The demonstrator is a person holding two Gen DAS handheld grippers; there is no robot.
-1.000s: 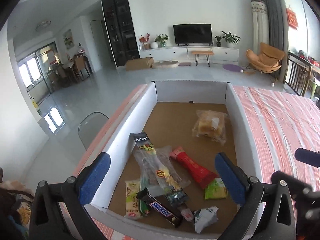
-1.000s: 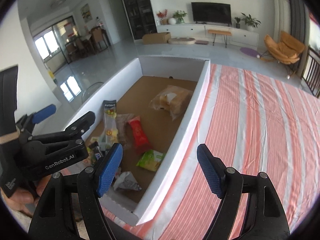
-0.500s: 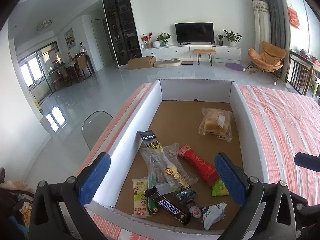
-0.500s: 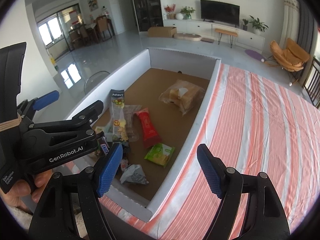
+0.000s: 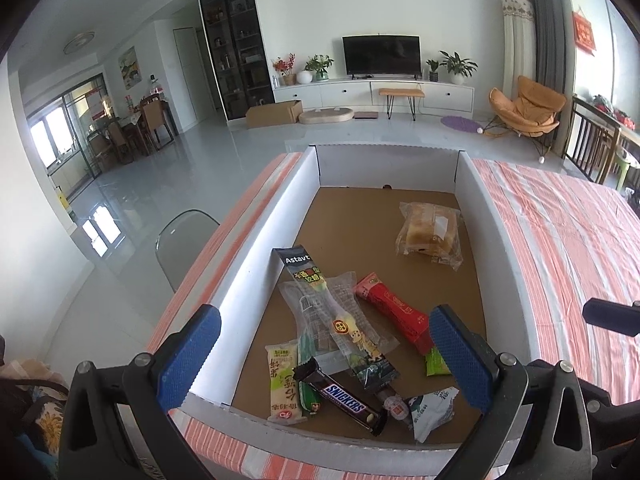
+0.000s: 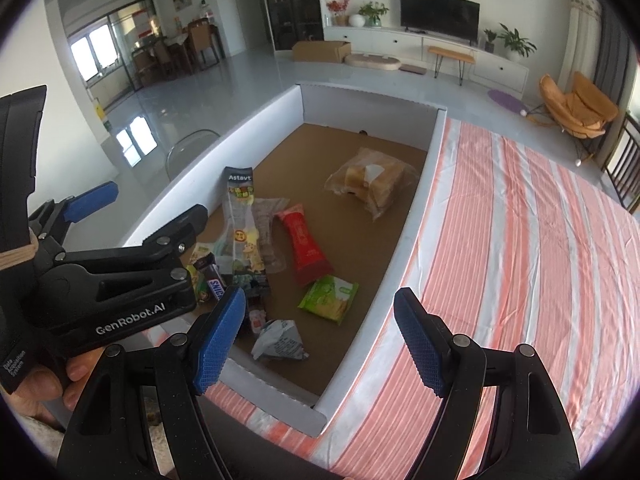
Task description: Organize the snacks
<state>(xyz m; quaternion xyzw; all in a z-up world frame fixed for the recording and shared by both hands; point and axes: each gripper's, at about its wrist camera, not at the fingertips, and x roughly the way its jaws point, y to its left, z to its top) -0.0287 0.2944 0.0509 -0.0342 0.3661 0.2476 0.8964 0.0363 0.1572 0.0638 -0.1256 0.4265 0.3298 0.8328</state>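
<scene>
Snacks (image 5: 352,344) all piled at near end of the white box (image 5: 256,256), bread pack (image 5: 430,234) further back. I've got left tool (image 5: 324,354) & right tool (image 6: 318,340) both spread wide, nothing pinched.

Striped tablecloth (image 6: 520,240) (orange and white) under white-walled cardboard box (image 5: 472,184) of snacks

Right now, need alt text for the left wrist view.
An open, empty left gripper hovers over a white-walled cardboard box on a striped tablecloth. Inside lie a Snickers bar, a red packet, wrapped bread and other snacks.
</scene>
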